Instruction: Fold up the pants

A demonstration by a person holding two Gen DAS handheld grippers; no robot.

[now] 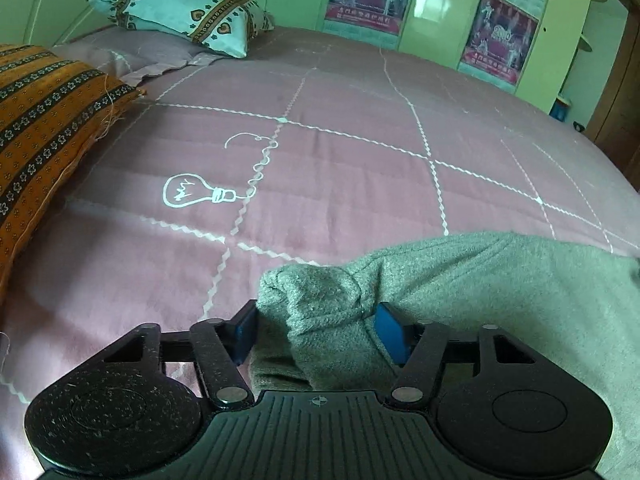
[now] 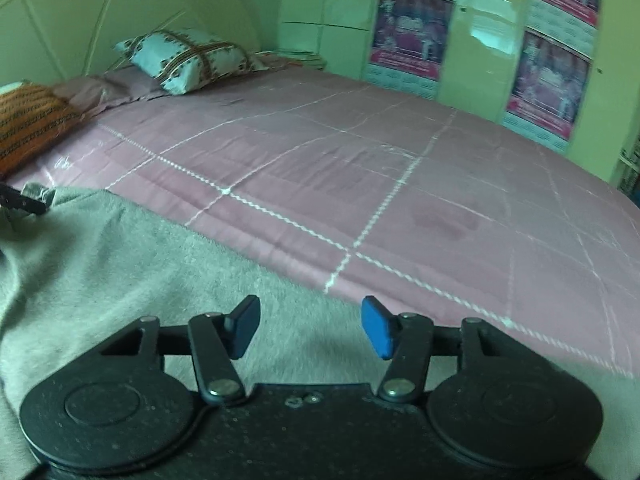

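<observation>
The grey fleece pants (image 1: pixel 500 292) lie on the pink bedspread (image 1: pixel 340 168) at the near right of the left wrist view. My left gripper (image 1: pixel 316 332) is shut on a bunched end of the pants, with cloth filling the gap between its blue pads. In the right wrist view the pants (image 2: pixel 120 264) spread across the near left of the bed. My right gripper (image 2: pixel 310 328) is open and empty just above the grey cloth near its far edge. The left gripper's tip (image 2: pixel 20 200) shows at the far left, holding the cloth.
An orange patterned pillow (image 1: pixel 44 112) lies at the left, and a white patterned pillow (image 1: pixel 180 12) at the headboard. Green wardrobe doors with posters (image 1: pixel 496 36) stand behind the bed. The pink bedspread (image 2: pixel 400 184) stretches ahead and right.
</observation>
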